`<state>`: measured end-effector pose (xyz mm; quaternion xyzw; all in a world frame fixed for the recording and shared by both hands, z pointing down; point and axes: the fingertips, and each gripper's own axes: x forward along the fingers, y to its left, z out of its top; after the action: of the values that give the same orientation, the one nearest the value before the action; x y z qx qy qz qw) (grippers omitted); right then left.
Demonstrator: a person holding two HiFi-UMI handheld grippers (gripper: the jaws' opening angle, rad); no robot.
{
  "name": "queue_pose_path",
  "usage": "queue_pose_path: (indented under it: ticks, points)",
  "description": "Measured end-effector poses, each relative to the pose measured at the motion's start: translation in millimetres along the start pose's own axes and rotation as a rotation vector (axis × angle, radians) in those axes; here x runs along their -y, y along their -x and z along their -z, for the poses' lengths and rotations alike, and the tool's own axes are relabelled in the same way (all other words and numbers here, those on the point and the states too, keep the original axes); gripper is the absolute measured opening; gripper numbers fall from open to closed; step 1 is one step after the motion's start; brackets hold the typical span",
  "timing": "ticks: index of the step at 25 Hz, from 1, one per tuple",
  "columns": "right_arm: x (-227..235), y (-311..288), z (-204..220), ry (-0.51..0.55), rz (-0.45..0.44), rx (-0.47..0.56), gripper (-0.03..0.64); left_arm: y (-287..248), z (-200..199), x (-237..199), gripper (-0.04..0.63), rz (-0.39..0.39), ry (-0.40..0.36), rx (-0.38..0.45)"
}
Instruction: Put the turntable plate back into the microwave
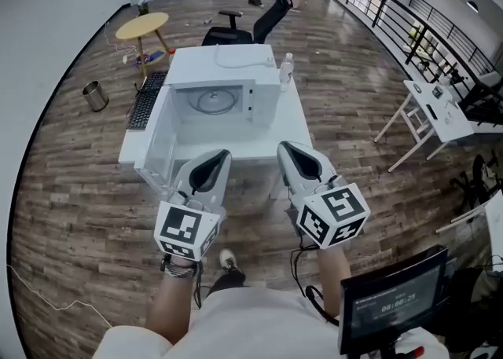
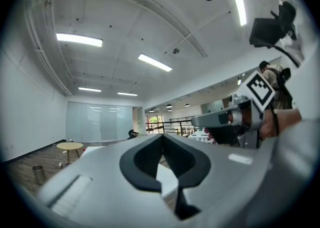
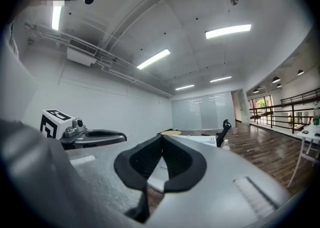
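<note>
The surface (image 1: pixel 297 128) is a white table in the middle of a big room with a dark wooden floor. The microwave (image 1: pixel 236 67) stands on the far half of the surface. Its door (image 1: pixel 156 144) is open and reaches along the left edge toward the near left corner. The turntable plate (image 1: pixel 216 101) lies flat inside the microwave, on the bottom of the chamber. A small bottle (image 1: pixel 286 68) stands upright just beside the microwave, near the far right corner.

On the floor to the left of the surface are a black keyboard (image 1: pixel 146 100), a metal bin (image 1: pixel 95 96) and a round yellow table (image 1: pixel 142 25). Behind the surface there is a black office chair (image 1: pixel 255 23). To the right are other white tables (image 1: pixel 431 112) and a black railing (image 1: pixel 393 16).

The left tool (image 1: pixel 219 156) and the right tool (image 1: pixel 286 148) are held side by side before the near edge, well apart from the plate. Both are clenched with nothing between the jaws.

Only the head view shows the microwave and the plate. The left gripper view shows the white ceiling with long lamps (image 2: pixel 79 39) and the right tool's marker cube (image 2: pixel 260 87). The right gripper view shows a white wall (image 3: pixel 95 107) and the left tool's marker cube (image 3: pixel 54 123) in front of it.
</note>
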<state>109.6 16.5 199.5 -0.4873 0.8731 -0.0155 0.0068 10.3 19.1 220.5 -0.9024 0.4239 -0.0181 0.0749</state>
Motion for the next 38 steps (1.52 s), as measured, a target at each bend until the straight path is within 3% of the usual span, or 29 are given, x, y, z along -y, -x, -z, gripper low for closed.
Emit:
queue_pose_path:
  ticks: [10, 17, 24, 38]
  points:
    - [-4.3, 96.1, 25.9, -0.074, 0.032, -0.015, 0.003, 45.8, -0.7, 93.8, 0.005, 0.004, -0.027, -0.027]
    - [-38.7, 145.8, 24.7, -0.058, -0.021, 0.000, 0.003, 84.5, -14.0, 137.4, 0.005, -0.023, -0.055, -0.036]
    - [-61.2, 178.6, 2.4, -0.036, -0.058, 0.051, 0.003, 111.9, -30.0, 154.9, 0.005, -0.061, -0.041, -0.022]
    - [-84.8, 215.4, 0.2, -0.012, -0.039, 0.008, 0.003, 153.2, -46.9, 166.4, 0.005, -0.068, -0.072, -0.022]
